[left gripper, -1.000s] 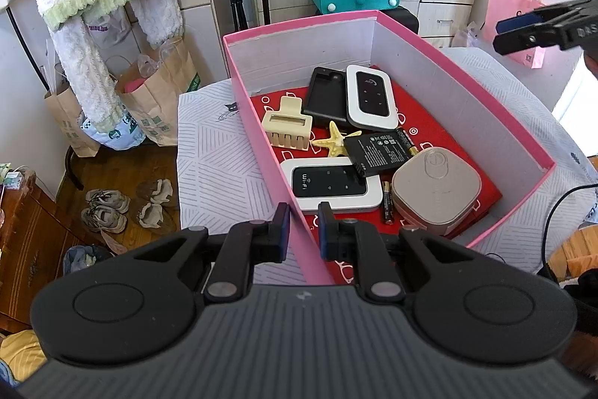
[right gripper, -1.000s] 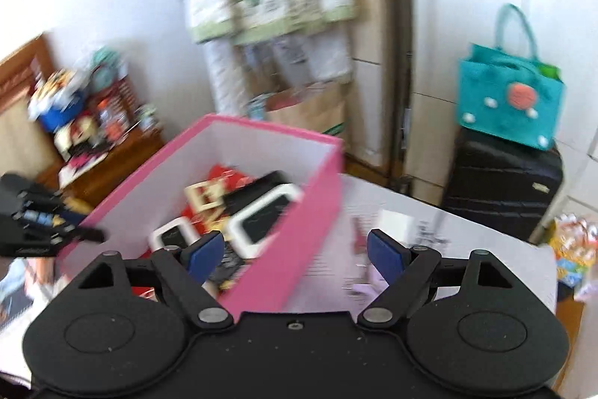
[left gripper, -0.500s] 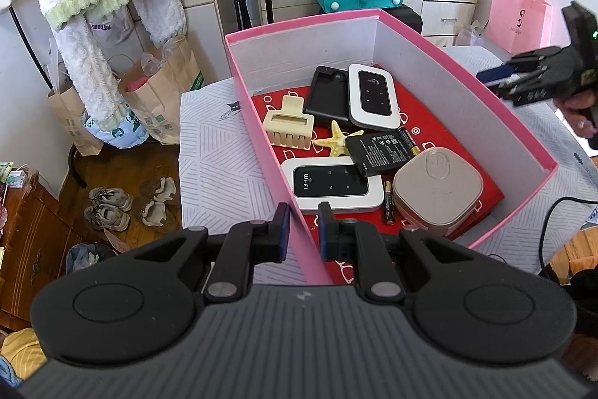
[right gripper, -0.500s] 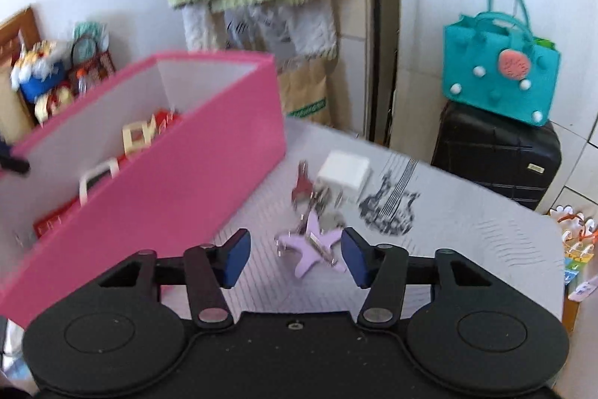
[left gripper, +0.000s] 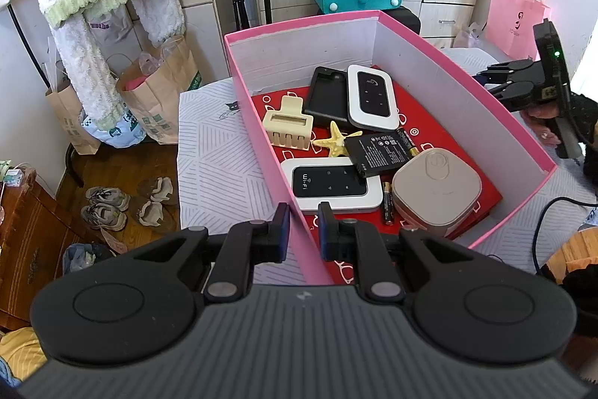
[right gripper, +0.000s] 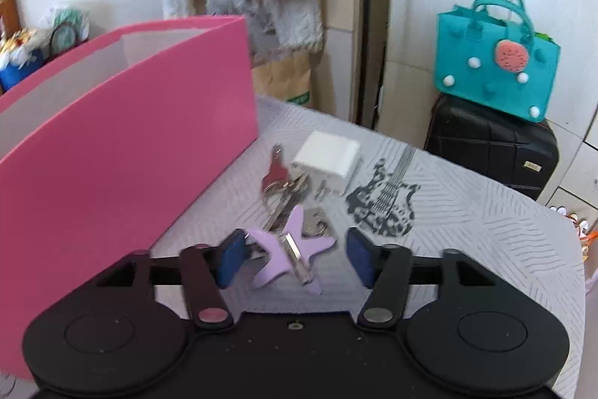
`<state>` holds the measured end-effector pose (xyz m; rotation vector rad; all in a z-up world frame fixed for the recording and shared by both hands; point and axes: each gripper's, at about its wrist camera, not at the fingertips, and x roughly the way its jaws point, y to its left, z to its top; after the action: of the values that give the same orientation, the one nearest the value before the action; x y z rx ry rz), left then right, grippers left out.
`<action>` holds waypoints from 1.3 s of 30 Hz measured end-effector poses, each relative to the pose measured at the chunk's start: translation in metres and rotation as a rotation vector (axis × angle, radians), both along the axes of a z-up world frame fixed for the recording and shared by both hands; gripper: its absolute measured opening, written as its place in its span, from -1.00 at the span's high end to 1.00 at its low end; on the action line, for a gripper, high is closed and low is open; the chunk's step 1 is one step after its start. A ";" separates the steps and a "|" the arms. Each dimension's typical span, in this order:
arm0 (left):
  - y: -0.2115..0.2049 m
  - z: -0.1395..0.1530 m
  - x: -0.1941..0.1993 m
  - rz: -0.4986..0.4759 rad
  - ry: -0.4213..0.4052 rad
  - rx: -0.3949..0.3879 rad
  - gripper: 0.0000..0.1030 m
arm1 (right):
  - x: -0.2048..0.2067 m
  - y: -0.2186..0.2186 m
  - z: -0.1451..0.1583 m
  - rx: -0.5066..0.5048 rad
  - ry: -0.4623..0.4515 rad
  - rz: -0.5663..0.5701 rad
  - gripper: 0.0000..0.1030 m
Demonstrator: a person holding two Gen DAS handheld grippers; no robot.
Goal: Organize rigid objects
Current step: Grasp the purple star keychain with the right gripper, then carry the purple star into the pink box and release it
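A pink box (left gripper: 448,62) on the table holds two WiFi routers (left gripper: 330,184), a beige hair claw (left gripper: 287,124), a yellow starfish (left gripper: 336,139), a battery pack (left gripper: 379,148) and a beige square case (left gripper: 435,189). My left gripper (left gripper: 302,234) is shut on the box's near wall. My right gripper (right gripper: 295,255) is open around a purple star-shaped hair clip (right gripper: 289,247) lying on the table beside the box (right gripper: 112,156); it also shows in the left wrist view (left gripper: 497,83). Keys (right gripper: 284,189) and a white charger (right gripper: 329,161) lie just beyond the clip.
A guitar print (right gripper: 385,197) marks the tablecloth. A black suitcase (right gripper: 493,144) with a teal bag (right gripper: 493,58) stands behind the table. Paper bags (left gripper: 157,88) and shoes (left gripper: 108,204) are on the floor at left. A black cable (left gripper: 549,212) lies at right.
My right gripper has swung away from the box, come down to the table, and now straddles the purple clip. The left gripper has stayed on the box wall.
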<state>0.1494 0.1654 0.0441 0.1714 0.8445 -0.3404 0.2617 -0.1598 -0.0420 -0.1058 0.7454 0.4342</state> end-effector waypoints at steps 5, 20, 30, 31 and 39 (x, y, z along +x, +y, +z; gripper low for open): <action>0.000 0.000 0.000 -0.001 0.000 0.000 0.74 | -0.005 -0.001 0.001 0.001 -0.020 -0.024 0.03; -0.001 0.000 0.000 0.011 -0.004 0.010 0.74 | -0.052 0.002 0.048 0.022 -0.115 -0.047 0.07; 0.000 0.000 0.000 0.014 -0.004 0.010 0.74 | -0.074 0.029 0.119 0.214 -0.134 0.131 0.07; 0.000 0.001 0.000 0.014 -0.002 0.010 0.74 | -0.073 0.037 0.123 0.220 -0.123 0.160 0.07; 0.000 0.002 0.000 0.016 0.003 0.008 0.74 | -0.043 0.108 0.117 0.107 -0.058 0.326 0.07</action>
<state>0.1497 0.1656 0.0456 0.1717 0.8503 -0.3226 0.2187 -0.0514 0.0755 -0.1397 0.6475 0.7768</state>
